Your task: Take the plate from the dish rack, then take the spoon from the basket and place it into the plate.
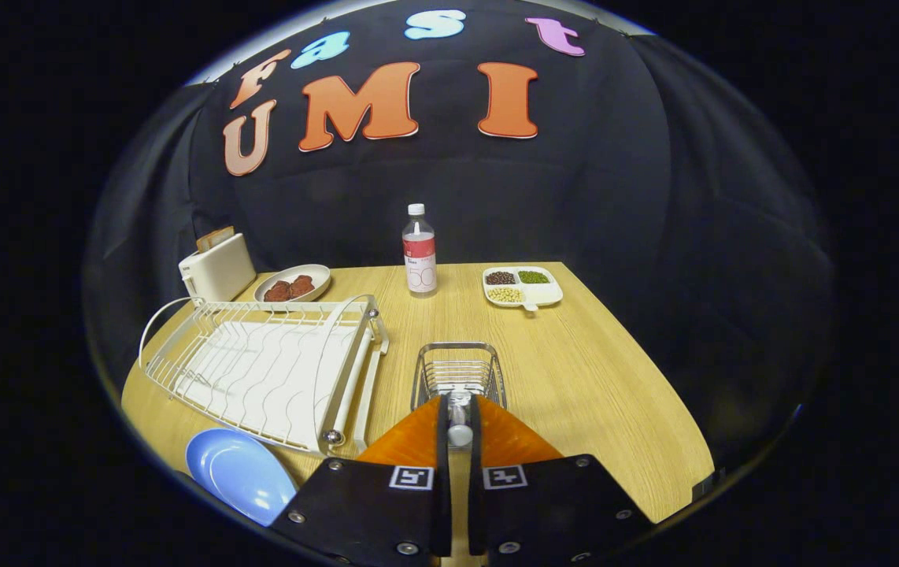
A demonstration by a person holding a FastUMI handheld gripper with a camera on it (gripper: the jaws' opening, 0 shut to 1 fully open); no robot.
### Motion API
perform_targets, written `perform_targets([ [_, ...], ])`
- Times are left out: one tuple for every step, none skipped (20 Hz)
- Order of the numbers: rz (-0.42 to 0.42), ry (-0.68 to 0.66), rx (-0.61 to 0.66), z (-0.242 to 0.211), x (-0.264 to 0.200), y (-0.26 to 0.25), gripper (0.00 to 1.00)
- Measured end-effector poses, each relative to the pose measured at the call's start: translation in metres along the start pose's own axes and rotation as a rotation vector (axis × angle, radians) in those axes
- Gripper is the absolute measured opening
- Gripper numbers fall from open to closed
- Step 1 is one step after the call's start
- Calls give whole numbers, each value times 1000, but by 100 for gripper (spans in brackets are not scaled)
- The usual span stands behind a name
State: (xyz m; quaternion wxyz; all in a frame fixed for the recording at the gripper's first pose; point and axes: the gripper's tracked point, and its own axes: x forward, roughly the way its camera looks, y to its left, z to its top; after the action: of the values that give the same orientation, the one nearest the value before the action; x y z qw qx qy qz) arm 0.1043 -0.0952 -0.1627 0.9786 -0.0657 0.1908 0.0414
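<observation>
I have the gripper (pixel 459 425) closed on the spoon (pixel 460 417): both fingers press against its slim metal handle, which stands upright in the narrow gap between them, its rounded end toward the camera. The fingertips sit right at the near rim of the wire basket (pixel 458 370), so the spoon is just at or above that rim; I cannot tell whether its lower end is clear of the wires. I can make out nothing else inside the basket.

To the left of my fingers lies the white dish rack (pixel 260 366), its slots bare, its curved end hoop close beside the basket. The blue plate (pixel 238 472) lies flat on the wooden table (pixel 599 378), just in front of the rack's near corner and left of the gripper body, nothing on it. The rack's corner post and the left finger's housing stand between the spoon and the plate.

Farther off, beyond the basket, a clear bottle (pixel 419 252) with a red label stands upright. To its right is a white divided dish (pixel 523 287) holding dark, green and pale beans in separate sections, one section bare. Behind the rack sits an oval plate with brown pieces (pixel 293 285), and beside it a white toaster (pixel 218 268) against the cloth wall.
</observation>
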Motion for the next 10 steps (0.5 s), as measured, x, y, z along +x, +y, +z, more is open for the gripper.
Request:
perform_targets([
  [7,6,4,0,-1,0,5],
  [17,15,20,-1,-4,3,5],
  [17,9,26,1,-6,3,5],
  [3,4,22,2,-7,0,4],
  [-4,-2,17,6,-8,-3,4],
  [-11,-7,18,11,-13,-5,4],
  [-12,-13,18,17,-16,-5,4],
  [-14,-26,22,24,-20,-3,4],
  [-13,-40,25,31,-26,-2,4],
  [-17,-54,30,37,-32,-3,4],
])
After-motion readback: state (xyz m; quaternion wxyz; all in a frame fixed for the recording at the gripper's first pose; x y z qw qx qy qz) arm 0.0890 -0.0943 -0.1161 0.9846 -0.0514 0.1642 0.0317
